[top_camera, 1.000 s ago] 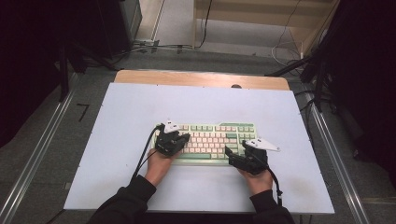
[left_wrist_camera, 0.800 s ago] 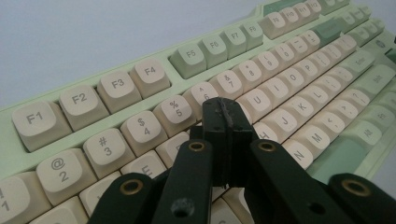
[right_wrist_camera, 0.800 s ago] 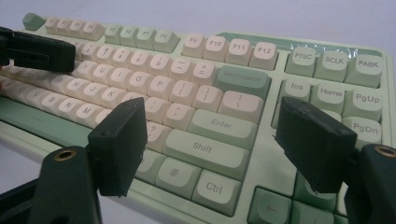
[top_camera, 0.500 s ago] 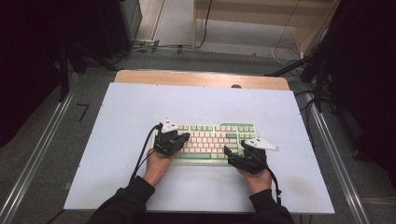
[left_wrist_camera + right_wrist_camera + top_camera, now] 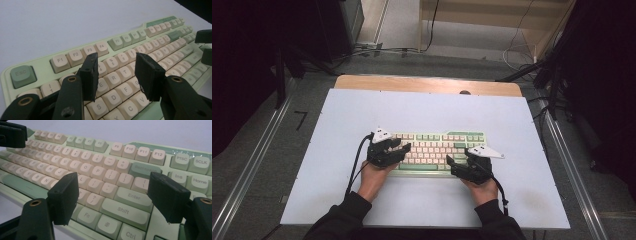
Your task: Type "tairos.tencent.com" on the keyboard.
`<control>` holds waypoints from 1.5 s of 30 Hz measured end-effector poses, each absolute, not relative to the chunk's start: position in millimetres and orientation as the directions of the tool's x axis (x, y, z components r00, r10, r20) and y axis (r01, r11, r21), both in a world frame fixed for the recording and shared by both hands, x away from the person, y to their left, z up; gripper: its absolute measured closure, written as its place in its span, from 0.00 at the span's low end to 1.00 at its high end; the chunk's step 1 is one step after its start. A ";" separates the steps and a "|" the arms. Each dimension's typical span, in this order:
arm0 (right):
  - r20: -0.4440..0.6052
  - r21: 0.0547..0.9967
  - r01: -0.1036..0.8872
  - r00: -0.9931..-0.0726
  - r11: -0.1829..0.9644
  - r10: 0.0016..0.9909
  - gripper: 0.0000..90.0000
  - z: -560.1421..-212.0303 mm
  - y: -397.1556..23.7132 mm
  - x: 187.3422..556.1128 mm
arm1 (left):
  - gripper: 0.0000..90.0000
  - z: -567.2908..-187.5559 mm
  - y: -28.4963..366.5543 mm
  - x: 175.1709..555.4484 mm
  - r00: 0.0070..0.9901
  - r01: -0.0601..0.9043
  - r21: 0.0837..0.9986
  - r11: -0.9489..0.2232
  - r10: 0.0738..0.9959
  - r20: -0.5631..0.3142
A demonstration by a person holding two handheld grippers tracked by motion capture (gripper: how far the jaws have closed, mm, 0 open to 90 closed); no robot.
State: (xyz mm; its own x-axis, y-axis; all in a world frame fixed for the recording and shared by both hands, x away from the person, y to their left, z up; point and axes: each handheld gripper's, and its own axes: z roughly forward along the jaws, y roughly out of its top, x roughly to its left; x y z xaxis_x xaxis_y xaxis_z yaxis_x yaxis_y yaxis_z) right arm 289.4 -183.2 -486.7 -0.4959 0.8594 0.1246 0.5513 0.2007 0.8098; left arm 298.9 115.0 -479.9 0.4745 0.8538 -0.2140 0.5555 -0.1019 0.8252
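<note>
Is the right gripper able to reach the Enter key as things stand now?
Probably yes. The right gripper hangs above the keyboard with jaws open, and the Enter key lies uncovered just ahead between them.

A pale green keyboard (image 5: pixel 437 149) with cream keys and darker green accent keys lies flat on the white table (image 5: pixel 422 107), near the middle and toward the person's side, its long edge running across. All keys appear in place. The function row faces away from the person; the green space bar sits along the near edge. Up close, the green Esc key (image 5: pixel 22 74) marks one end and the Enter key (image 5: pixel 133 196) the other.
</note>
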 end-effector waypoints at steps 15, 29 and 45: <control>0.123 0.809 0.551 -0.502 0.207 0.856 0.27 -487.1 -180.0 290.2 | 1.00 -487.4 119.4 303.8 0.463 0.579 0.804 -0.137 0.866 -0.186; 0.127 0.808 0.554 -0.494 0.199 0.860 0.27 -487.2 -181.9 289.4 | 1.00 -491.2 116.3 307.5 0.458 0.605 0.781 -0.156 0.870 -0.181; 0.127 0.808 0.555 -0.494 0.199 0.860 0.27 -487.3 -183.0 289.9 | 0.80 -484.1 116.5 302.3 0.481 0.581 0.805 -0.123 0.849 -0.217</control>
State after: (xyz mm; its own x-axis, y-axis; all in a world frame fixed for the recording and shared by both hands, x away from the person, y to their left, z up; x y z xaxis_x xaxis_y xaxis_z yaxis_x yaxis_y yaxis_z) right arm 289.9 -183.0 -487.3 -0.4940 0.8601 0.1272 0.5546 0.1990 0.8079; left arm 302.3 116.5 -484.1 0.4809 0.8495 -0.2170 0.5806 -0.1230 0.8049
